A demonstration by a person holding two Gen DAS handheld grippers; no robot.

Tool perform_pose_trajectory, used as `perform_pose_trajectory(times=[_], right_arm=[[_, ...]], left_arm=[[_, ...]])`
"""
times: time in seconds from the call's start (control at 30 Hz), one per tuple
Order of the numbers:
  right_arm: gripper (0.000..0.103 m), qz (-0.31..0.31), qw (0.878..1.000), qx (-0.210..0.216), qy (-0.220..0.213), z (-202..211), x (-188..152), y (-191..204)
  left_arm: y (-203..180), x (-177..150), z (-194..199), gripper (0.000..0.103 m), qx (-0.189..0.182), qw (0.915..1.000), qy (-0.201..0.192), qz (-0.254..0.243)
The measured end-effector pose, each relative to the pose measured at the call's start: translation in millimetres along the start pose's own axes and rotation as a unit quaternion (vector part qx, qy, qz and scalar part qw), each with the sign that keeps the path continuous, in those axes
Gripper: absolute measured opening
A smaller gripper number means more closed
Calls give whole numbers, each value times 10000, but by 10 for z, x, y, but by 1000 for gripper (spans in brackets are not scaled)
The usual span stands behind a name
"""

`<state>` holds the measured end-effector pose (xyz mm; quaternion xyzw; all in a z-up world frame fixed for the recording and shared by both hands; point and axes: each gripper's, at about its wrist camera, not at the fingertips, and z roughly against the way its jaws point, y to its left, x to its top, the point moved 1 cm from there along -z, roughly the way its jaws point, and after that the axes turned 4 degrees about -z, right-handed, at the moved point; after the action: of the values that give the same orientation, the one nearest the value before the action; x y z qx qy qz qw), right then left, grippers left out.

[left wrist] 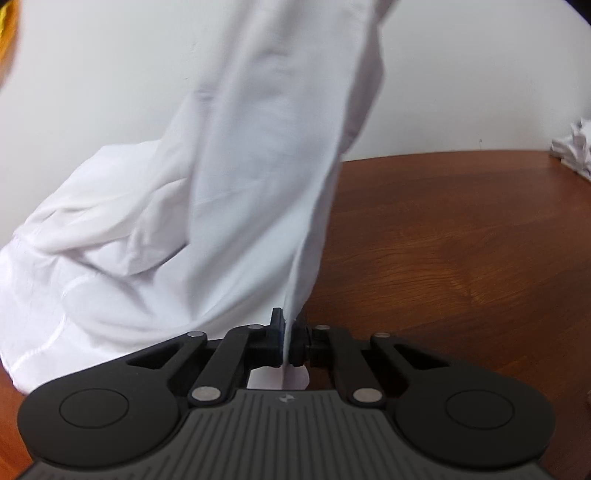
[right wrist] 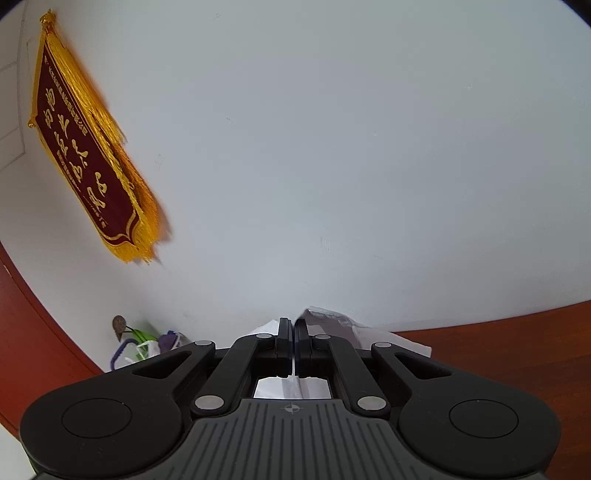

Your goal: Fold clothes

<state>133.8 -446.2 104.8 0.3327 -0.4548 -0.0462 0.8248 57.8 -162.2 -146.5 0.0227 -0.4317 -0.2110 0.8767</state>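
White cotton fills our left wrist view: one white garment [left wrist: 229,177] rises from the left gripper [left wrist: 287,343] and stretches up and away past the top of the frame. We see the two black fingers [left wrist: 275,341] pressed together on a thin edge of that cloth, with a scrap of it showing below, between the linkages. To the gripper's left the fabric bunches in one loose heap on the wooden table [left wrist: 461,236]. Off to the far right, on the table's back edge, sits one pale crumpled pile [left wrist: 576,147], too small for us to identify. One sliver of gold fringe [left wrist: 7,33] shows at the upper left corner.

Over to the right wrist view: the right gripper [right wrist: 291,345] points up at the white wall [right wrist: 351,147], its jaws narrowed onto a strip of the white garment [right wrist: 332,321], which pokes out just ahead and right of the fingertips and again beneath them. Only here do we get the whole of one red banner [right wrist: 79,147] with gold tassels, hanging ahead and left. Low on the left we count one cluster of bags [right wrist: 147,345] against the wall. Table wood curves along both sides.
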Motion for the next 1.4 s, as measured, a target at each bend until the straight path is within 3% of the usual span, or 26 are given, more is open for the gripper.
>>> perform_pose_trajectory(times=[0.2,0.33,0.47,0.7,0.9,0.93,1.0,1.1,1.23,1.4], right_arm=[[4,540,9961,-686,79,26,-214,-96],[4,1213,9836,-1268,416,-24,-459,-139],[4,1362,9738,-1617,836,-50,-791,-340],[5,746,9655,-1873,1648,-245,-1607,-661],[10,-24,9672,-1819,1776,-273,-2169,-786],[13,-81,9673,-1839,1746,-290,-2203,-777],[32,-165,9670,-1908,1681,-331,-2260,-756],[45,-522,9708,-1831,1462,-408,-2277,-763],[53,-1181,9744,-1545,1128,-507,-2215,-828],[54,-1077,9712,-1750,1210,-803,-2159,-801]], left_arm=[[287,-108,310,4,-688,9969,354,138],[491,-178,522,4,-1174,9908,641,193],[688,-252,733,4,-1598,9827,917,178],[823,-465,922,4,-1566,9766,1368,-549],[782,-428,861,4,-1426,9740,1641,-630],[788,-421,854,4,-1404,9738,1673,-633],[802,-410,845,4,-1368,9733,1725,-650],[819,-430,876,4,-1345,9725,1761,-711],[854,-417,916,4,-1355,9715,1790,-763],[847,-406,872,4,-1436,9698,1788,-832]])
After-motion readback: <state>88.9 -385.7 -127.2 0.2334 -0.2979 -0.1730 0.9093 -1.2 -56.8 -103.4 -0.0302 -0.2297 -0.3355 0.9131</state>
